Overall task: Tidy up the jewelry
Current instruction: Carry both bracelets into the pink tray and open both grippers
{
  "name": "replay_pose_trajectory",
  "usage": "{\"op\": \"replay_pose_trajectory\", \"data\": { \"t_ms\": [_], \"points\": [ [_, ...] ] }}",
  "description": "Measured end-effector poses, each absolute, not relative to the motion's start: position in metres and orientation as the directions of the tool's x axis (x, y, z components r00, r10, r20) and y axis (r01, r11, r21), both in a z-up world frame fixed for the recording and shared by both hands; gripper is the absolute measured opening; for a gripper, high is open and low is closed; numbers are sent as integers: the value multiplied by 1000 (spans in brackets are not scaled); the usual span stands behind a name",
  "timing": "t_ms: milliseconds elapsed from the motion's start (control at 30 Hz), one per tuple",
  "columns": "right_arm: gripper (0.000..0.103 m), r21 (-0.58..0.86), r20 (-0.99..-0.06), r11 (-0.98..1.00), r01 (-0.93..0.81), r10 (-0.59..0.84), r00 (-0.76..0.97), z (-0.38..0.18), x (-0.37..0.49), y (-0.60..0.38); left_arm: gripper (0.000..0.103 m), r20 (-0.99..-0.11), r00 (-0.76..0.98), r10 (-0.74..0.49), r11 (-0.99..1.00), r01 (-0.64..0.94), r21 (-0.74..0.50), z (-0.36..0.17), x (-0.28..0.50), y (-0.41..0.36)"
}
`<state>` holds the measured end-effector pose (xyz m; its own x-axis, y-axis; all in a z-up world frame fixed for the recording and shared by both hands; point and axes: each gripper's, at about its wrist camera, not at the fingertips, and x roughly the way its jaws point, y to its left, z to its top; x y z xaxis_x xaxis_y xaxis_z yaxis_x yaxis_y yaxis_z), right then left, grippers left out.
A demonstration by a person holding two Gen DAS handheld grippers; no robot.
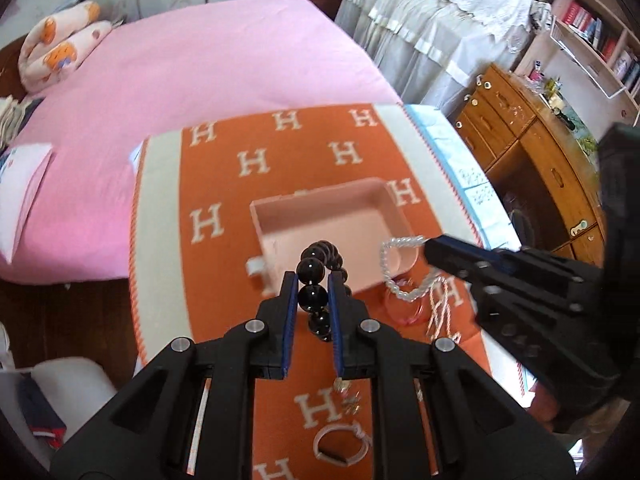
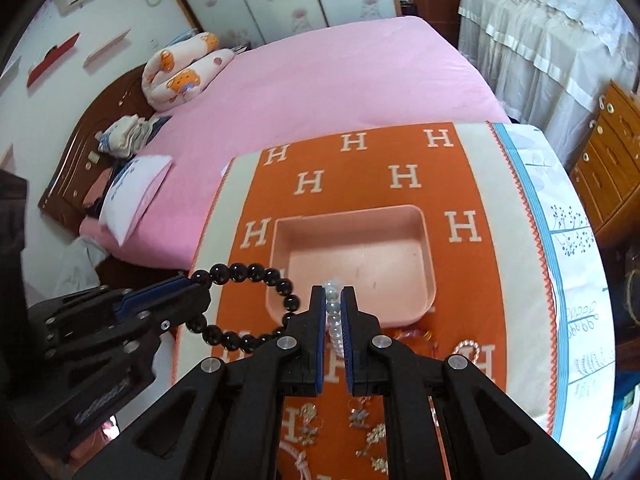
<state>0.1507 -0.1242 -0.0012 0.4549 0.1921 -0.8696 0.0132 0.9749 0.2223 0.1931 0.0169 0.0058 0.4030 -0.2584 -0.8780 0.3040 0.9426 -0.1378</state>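
My left gripper point(image 1: 313, 282) is shut on a black bead bracelet point(image 1: 316, 272) and holds it above the near left corner of the pink tray point(image 1: 320, 224). In the right wrist view the left gripper point(image 2: 192, 284) shows at the left with the black bracelet point(image 2: 248, 304) hanging from it. My right gripper point(image 2: 333, 294) is shut on a white pearl bracelet point(image 2: 334, 320) at the near edge of the pink tray point(image 2: 352, 256). In the left wrist view the right gripper point(image 1: 430, 246) holds the pearl bracelet point(image 1: 394, 268) by the tray's right corner. The tray is empty.
An orange cloth with white H letters point(image 2: 360, 168) covers the table. Loose jewelry lies near me: a red bangle point(image 1: 404, 308), a twisted rope chain point(image 1: 440, 312), a white bangle point(image 1: 340, 444), small gold charms point(image 2: 372, 436). A pink bed point(image 2: 320, 80) lies beyond. A wooden cabinet point(image 1: 532, 152) stands right.
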Motion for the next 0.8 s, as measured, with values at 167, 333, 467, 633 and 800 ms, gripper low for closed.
{"op": "replay_pose_trajectory", "data": {
  "t_ms": [167, 333, 467, 633, 800],
  "points": [
    [7, 224, -881, 972, 71, 171, 440, -21, 176, -144, 12, -881, 405, -245, 937, 333, -107, -2, 213, -11],
    [7, 229, -890, 968, 103, 165, 425, -38, 197, -156, 12, -900, 387, -201, 942, 329, -69, -37, 236, -23],
    [7, 226, -898, 969, 100, 167, 407, -50, 211, -155, 12, -910, 378, -169, 948, 314, -45, -62, 245, -23],
    [7, 232, -905, 969, 89, 181, 386, -64, 222, -153, 17, -929, 344, -135, 955, 295, -30, -81, 245, -17],
    [8, 220, -919, 970, 102, 171, 356, -74, 229, -151, 52, -925, 357, -129, 958, 286, -24, -77, 235, -8]
  ]
}}
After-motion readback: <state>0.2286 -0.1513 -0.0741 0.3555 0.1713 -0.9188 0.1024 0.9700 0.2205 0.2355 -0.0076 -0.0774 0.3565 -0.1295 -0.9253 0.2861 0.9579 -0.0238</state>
